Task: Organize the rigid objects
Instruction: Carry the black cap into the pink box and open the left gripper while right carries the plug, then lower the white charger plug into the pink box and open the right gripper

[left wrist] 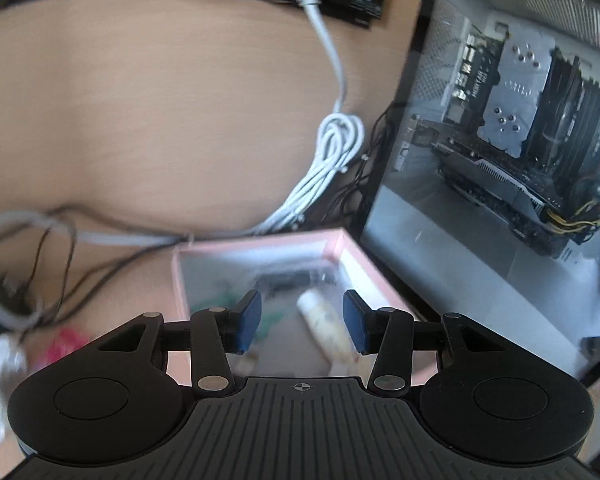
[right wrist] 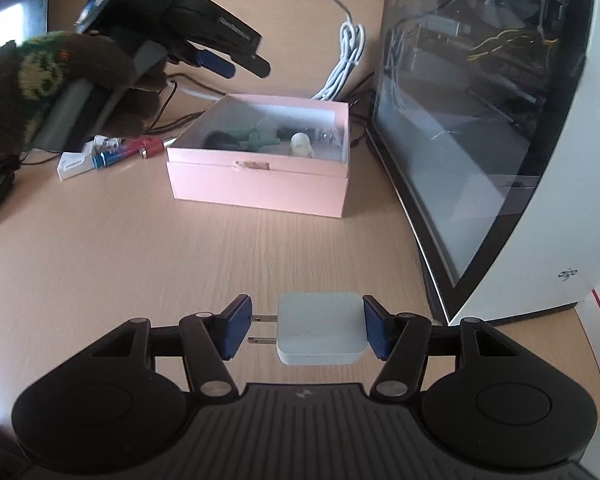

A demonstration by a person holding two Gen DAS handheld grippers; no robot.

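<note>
My right claw [right wrist: 306, 330], low in frame, pinches the white charger [right wrist: 320, 330] prongs-sideways, ready for the pink box [right wrist: 260, 188] mid-frame. My left claw [left wrist: 302, 322] hangs spread and empty above that box.

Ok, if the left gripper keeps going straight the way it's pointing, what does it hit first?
Most likely the open pink box: the left gripper has nothing between its fingers and aims into it, toward the pale tube lying inside. The picture is blurred, so depth is uncertain.
</note>
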